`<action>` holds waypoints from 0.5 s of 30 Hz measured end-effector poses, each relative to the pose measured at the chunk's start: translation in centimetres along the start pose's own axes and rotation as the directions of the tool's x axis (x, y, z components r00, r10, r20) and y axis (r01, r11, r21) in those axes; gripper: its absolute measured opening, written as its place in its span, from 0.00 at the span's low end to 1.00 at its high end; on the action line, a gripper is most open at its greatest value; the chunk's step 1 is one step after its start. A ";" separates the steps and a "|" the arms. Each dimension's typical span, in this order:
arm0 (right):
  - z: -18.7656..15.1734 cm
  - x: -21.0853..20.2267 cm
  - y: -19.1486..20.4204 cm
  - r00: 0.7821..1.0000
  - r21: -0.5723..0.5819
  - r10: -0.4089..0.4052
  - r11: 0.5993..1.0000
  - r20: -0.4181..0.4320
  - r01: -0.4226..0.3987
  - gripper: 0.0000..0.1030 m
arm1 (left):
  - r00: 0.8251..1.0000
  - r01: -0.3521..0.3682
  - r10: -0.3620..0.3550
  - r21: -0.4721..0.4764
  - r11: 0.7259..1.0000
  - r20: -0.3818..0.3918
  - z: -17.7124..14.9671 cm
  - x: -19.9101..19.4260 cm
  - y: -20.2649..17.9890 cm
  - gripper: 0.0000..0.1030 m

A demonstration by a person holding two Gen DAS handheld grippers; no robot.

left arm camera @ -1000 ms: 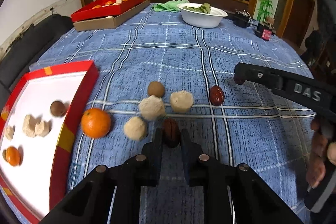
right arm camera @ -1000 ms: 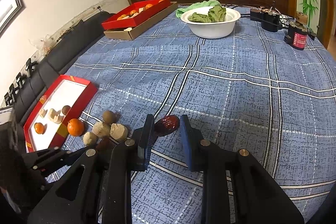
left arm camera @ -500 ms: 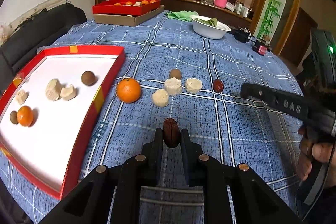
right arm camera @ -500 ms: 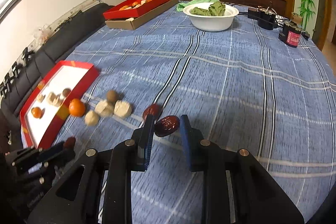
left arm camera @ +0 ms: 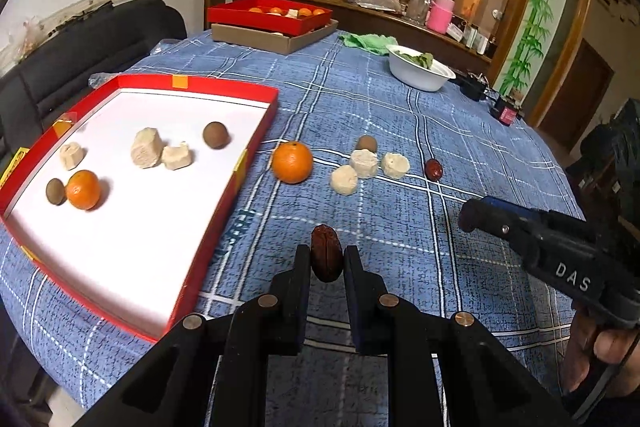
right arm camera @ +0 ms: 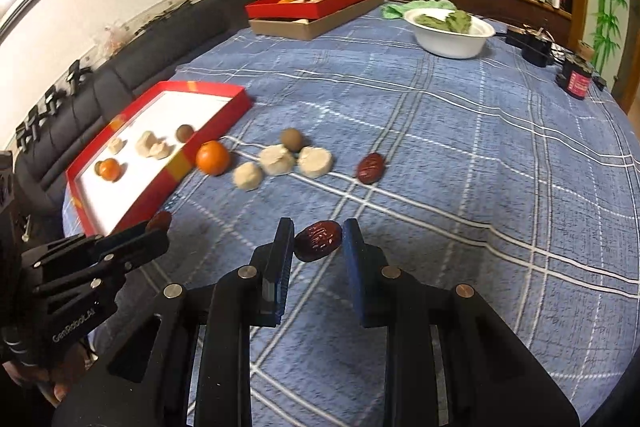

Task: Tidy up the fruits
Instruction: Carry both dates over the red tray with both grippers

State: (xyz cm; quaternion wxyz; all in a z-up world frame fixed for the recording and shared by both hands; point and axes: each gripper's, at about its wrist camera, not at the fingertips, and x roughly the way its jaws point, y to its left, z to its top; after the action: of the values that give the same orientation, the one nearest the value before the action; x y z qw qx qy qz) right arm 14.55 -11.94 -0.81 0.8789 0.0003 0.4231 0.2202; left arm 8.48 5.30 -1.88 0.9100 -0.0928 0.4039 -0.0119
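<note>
Now both jaws grip dates: L gripper [left arm camera: 327, 259] w/ brown date [left arm camera: 326, 253], R gripper [right arm camera: 318, 241] w/ red date [right arm camera: 318, 240].

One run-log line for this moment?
left gripper: shut on red date | right gripper: shut on second date | red tray: nearby

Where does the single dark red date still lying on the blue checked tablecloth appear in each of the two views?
Left wrist view: the dark red date lies right of centre, just right of the three pale round cakes.
Right wrist view: the same date lies near the centre, right of those cakes.
Shared landmark: the loose orange tangerine beside the red tray.
</note>
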 end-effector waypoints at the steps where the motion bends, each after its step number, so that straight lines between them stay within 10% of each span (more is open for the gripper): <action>1: -0.1 0.0 0.3 1.000 -0.006 0.005 1.000 -0.002 -0.005 0.23 | 1.000 -0.001 0.001 -0.004 1.000 0.001 -0.1 0.0 0.2 0.15; 15: -0.1 -0.2 4.5 0.998 -0.086 0.070 0.994 -0.007 -0.070 0.23 | 0.998 -0.031 0.035 -0.096 0.995 0.043 -0.3 -2.0 3.8 0.15</action>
State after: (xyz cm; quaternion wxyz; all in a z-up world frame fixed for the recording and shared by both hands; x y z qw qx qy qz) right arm 12.60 -8.01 0.11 0.8689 -0.0232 0.4149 0.2689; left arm 6.73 9.18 -1.33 0.9133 -0.1297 0.3853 0.0243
